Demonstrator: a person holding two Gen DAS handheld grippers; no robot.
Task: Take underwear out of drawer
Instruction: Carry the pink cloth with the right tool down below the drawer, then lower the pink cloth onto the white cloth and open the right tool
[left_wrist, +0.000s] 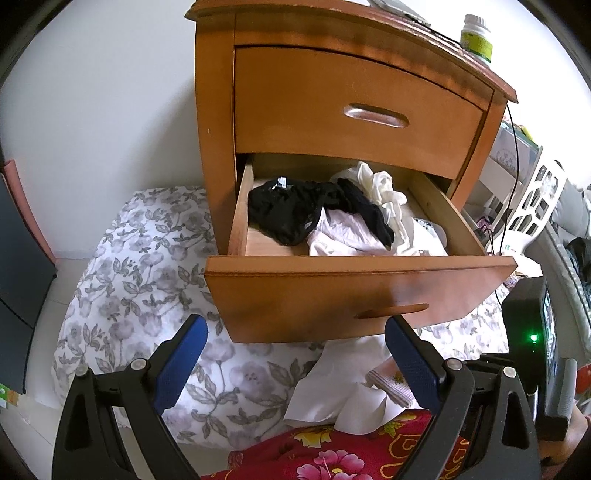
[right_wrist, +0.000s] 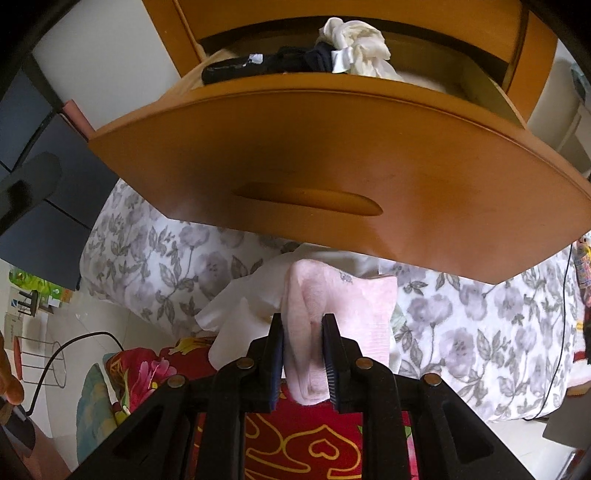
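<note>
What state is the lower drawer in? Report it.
Open: the lower drawer is pulled out from the nightstand, exposing black underwear inside.

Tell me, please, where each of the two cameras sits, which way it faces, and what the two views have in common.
Left wrist: on the left gripper, jaws open and empty, looking down into the open drawer of underwear.
Right wrist: on the right gripper, below the drawer front, facing the bedding; jaws pinch a pink garment.
Shared: drawer, black underwear, floral bedding, red quilt.
</note>
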